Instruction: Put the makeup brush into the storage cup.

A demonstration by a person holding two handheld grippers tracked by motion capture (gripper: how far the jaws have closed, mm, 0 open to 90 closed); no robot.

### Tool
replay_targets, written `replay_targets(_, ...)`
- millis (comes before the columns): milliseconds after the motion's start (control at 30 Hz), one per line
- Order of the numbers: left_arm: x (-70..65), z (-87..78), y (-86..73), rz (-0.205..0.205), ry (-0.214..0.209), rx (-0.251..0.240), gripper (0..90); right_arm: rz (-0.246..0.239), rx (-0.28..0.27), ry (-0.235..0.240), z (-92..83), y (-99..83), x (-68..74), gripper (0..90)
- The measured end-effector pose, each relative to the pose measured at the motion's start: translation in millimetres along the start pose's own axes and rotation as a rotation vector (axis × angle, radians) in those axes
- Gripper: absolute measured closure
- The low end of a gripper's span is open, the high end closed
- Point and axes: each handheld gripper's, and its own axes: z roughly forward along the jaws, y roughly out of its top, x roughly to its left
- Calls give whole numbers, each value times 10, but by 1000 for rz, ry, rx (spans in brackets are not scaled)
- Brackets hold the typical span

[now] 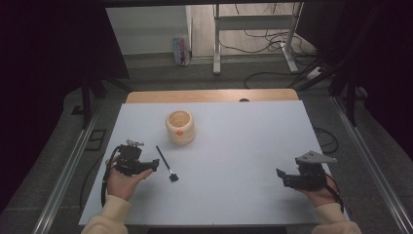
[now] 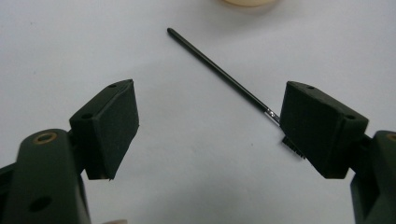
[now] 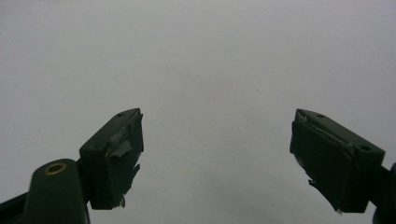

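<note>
A thin black brush (image 1: 164, 163) lies on the white table (image 1: 234, 146), its small bristle head (image 1: 173, 178) toward me and its handle tip toward a cream cup (image 1: 180, 127). My left gripper (image 1: 156, 165) is held just left of the brush, low over the table. In the left gripper view it (image 2: 208, 95) stands open; the brush (image 2: 219, 72) runs slantwise ahead, and its bristle end slips behind the right-hand jaw. My right gripper (image 1: 279, 174) hovers at the table's right side, open (image 3: 217, 119), with bare table between the jaws.
The cream cup (image 2: 247, 2) stands beyond the brush, its mouth open upward. A wooden strip (image 1: 209, 95) borders the table's far edge. Beyond it are a floor with cables and a metal frame (image 1: 253, 29).
</note>
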Motion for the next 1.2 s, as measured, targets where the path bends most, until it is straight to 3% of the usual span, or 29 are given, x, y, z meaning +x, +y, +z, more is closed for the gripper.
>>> replay_targets(133,12,83,88,-24,-1,5,202,0,1,-4,17,12,0,175)
replay_targets(333,-26,135,164,-23,17,12,202,-1,3,-15,16,11,-9,178)
replay_targets(633,-47,249,188,-24,33,48,200,-2,10,-36,16,3,-16,181)
replay_targets(1200,-40,349,244,-67,36,70,226,-2,8,-43,15,3,-15,182)
